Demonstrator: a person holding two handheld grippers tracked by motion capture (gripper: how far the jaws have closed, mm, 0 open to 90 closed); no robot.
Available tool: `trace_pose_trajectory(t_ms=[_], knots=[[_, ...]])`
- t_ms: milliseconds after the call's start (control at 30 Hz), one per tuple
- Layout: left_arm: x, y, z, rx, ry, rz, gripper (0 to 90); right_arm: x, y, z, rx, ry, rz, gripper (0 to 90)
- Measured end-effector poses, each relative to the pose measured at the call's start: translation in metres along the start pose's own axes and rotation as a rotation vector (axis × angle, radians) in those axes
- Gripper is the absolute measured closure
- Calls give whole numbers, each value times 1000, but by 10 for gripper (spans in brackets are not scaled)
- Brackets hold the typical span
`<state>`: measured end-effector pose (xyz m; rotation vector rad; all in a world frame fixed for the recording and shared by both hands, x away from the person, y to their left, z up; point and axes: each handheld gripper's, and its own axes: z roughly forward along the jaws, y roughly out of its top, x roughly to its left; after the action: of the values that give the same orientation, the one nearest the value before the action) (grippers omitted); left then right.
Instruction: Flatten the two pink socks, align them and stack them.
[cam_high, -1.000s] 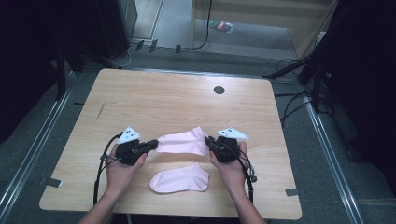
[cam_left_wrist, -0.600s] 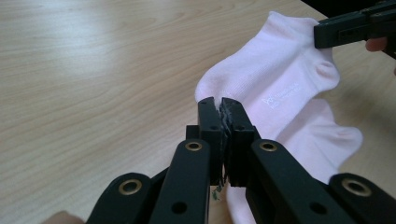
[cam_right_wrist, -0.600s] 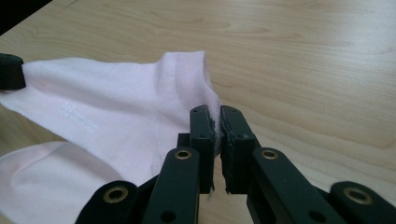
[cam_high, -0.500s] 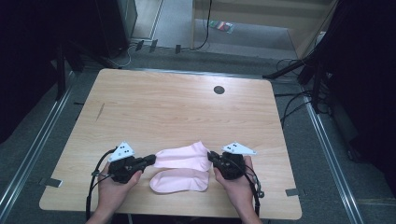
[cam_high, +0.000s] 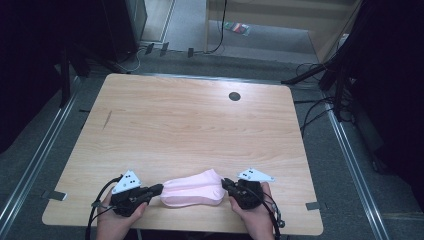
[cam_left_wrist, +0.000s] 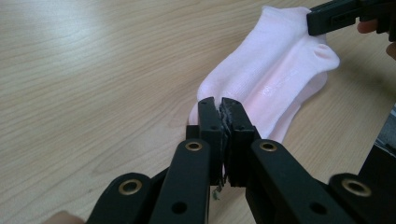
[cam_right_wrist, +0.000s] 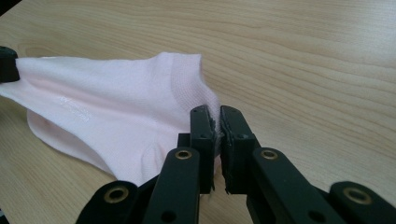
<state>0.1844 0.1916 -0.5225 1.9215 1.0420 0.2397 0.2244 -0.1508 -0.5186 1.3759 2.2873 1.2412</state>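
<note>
Socks first: the top sock (cam_high: 192, 186) lies stretched over the second sock (cam_high: 190, 201), whose pale edge peeks out underneath, near the front edge of the worktop (cam_high: 190, 125). Left tongs (cam_high: 159, 189) are clamped tight on one end of the top sock, jaws pressed together on the fabric in the left gripper view (cam_left_wrist: 219, 123). Right tongs (cam_high: 225, 184) pinch the opposite end the same way, cloth bunched between closed jaws (cam_right_wrist: 212, 128). So the stacking looks nearly done: one sock sits on the other, edges roughly lined up. What's left, by my read, is letting go at both ends, maybe squaring the pair, and whatever fold or roll follows.
</note>
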Motion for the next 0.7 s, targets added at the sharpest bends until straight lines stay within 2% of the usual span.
trace_pose_trajectory(t_ms=[233,333,500,700], knots=[[-5,-4,7,41,22,41,885,6,-4,6,10,-8,-22,852],[-5,-5,9,58,3,49,884,7,-5,7,19,-5,-19,849],[-4,-7,11,71,-1,55,882,6,-7,9,27,0,-23,843],[-10,-8,18,110,26,110,877,6,-9,10,31,-5,-26,810]])
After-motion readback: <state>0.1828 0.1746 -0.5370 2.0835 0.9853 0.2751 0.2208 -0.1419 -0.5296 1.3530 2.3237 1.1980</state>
